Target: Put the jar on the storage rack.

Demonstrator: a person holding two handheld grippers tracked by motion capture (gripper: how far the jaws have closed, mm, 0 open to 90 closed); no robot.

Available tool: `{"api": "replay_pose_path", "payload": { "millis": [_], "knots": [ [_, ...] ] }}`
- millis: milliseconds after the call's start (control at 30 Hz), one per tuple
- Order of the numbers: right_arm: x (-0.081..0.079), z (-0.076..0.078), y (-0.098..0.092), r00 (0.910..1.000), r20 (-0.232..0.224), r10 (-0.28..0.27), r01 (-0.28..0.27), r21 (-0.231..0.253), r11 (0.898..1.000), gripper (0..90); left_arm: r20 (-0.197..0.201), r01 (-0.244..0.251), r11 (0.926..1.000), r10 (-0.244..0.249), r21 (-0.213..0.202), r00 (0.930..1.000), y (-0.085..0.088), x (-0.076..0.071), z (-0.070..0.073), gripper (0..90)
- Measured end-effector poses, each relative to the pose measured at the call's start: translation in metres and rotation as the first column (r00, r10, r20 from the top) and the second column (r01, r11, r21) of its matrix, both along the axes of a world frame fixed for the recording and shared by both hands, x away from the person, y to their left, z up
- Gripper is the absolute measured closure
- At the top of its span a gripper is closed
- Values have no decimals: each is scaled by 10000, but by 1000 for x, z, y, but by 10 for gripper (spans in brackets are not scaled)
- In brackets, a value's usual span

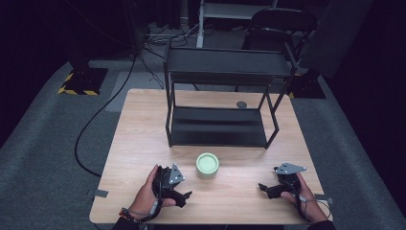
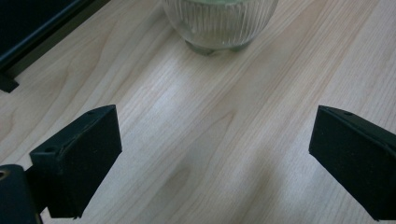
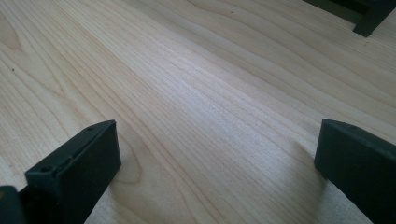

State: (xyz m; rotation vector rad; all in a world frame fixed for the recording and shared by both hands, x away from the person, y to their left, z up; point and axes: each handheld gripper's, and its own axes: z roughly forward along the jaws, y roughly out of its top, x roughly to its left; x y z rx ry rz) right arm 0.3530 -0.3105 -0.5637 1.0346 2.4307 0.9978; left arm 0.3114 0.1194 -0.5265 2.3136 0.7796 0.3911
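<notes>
High view: a small round ribbed-glass jar with a pale green lid [image 1: 207,165] stands on the light wooden bench [image 1: 139,139], just in front of a black metal two-tier shelf rack [image 1: 225,96]. The left tongs [image 1: 178,188] rest on the bench beside the jar, a little nearer the person; the right tongs [image 1: 270,188] lie well apart from it, toward the bench's right edge. Both are held low, jaws spread wide and empty.

In the left gripper view the jar [image 2: 219,23] sits straight ahead beyond the jaws, its fluted, rounded glass wall narrowing to a small foot. The right gripper view looks across bare wood grain [image 3: 210,93], with a foot of the rack [image 3: 369,21] in the far corner.

The step in hand looks like the approach before a grasp. The next move likely calls for the left tongs to slide forward until the jaws flank the jar, then close gently: ribbed glass is hard and may slip, and the curved body narrows downward, so gripping near its widest part seems safest.
</notes>
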Motion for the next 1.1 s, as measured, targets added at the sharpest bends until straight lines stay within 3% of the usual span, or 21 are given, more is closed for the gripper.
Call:
{"api": "replay_pose_path", "payload": {
  "millis": [533,800,1100],
  "knots": [
    [0,0,0,10000,-8,-6,6,1,10000,1,264,157,9997,-162,199,9995,-17,9,7,21],
    [0,0,0,10000,8,2,-2,-6,10000,2,215,237,9995,-241,198,9995,-24,13,9,21],
    [0,0,0,10000,5,2,-2,-5,10000,2,113,271,9996,-270,-108,9996,-31,19,11,21]
  ]
}}
